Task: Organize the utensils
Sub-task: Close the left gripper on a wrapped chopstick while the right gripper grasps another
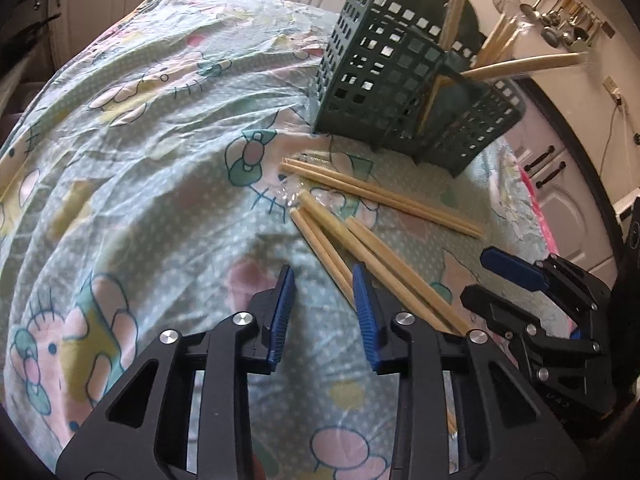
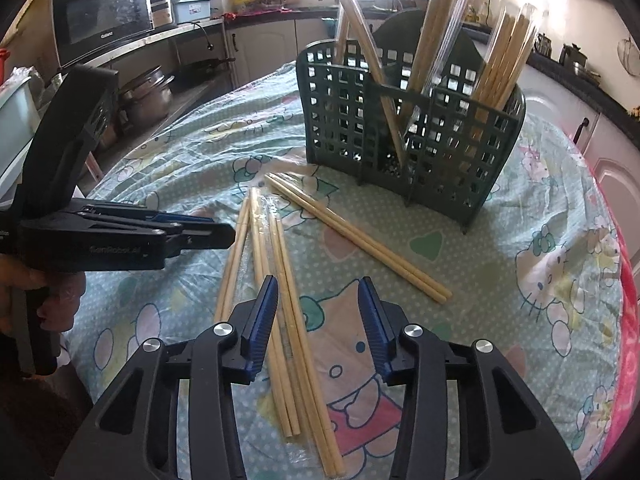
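Observation:
A dark green slotted utensil holder (image 1: 404,92) stands on the table (image 1: 140,160) and holds several wooden chopsticks; it also shows in the right wrist view (image 2: 408,136). Loose wooden chopstick pairs (image 2: 356,240) lie on the cloth in front of it, some in clear wrappers (image 2: 280,320). In the left wrist view they lie at centre right (image 1: 380,196). My left gripper (image 1: 324,280) is open and empty, just left of the chopsticks. My right gripper (image 2: 316,292) is open and empty, low over the wrapped chopsticks.
The table wears a pale cartoon-cat cloth (image 2: 520,280). The right gripper shows at the right in the left wrist view (image 1: 540,300); the left gripper shows at the left in the right wrist view (image 2: 120,236). Kitchen counters, a microwave (image 2: 100,16) and pots surround the table.

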Action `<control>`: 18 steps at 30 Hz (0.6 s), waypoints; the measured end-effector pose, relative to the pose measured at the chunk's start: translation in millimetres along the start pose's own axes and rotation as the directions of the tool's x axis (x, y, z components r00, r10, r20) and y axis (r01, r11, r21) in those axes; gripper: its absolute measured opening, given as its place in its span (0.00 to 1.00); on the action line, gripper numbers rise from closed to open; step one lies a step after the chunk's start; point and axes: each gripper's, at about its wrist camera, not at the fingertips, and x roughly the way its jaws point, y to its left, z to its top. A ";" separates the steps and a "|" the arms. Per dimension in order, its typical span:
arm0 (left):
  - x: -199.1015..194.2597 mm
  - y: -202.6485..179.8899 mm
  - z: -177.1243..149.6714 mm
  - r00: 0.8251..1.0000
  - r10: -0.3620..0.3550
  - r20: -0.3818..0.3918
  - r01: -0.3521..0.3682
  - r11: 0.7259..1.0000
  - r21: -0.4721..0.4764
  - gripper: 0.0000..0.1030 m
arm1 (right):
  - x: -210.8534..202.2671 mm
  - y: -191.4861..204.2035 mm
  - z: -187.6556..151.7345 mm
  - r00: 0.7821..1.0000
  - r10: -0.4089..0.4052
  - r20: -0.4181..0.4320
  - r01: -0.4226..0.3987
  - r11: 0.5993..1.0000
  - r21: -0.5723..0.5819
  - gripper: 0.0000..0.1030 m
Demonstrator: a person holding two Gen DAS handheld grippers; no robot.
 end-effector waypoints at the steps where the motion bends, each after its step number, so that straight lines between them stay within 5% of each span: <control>1: 2.0 0.7 3.4 1.000 0.004 -0.006 -0.004 1.000 -0.004 0.22 | 1.6 -0.4 0.4 1.000 0.002 -0.004 -0.002 1.000 0.001 0.38; 18: 25.1 15.4 38.5 0.998 -0.013 -0.058 0.010 0.999 -0.049 0.14 | 47.2 5.1 31.6 0.992 0.071 -0.105 -0.073 0.997 -0.012 0.30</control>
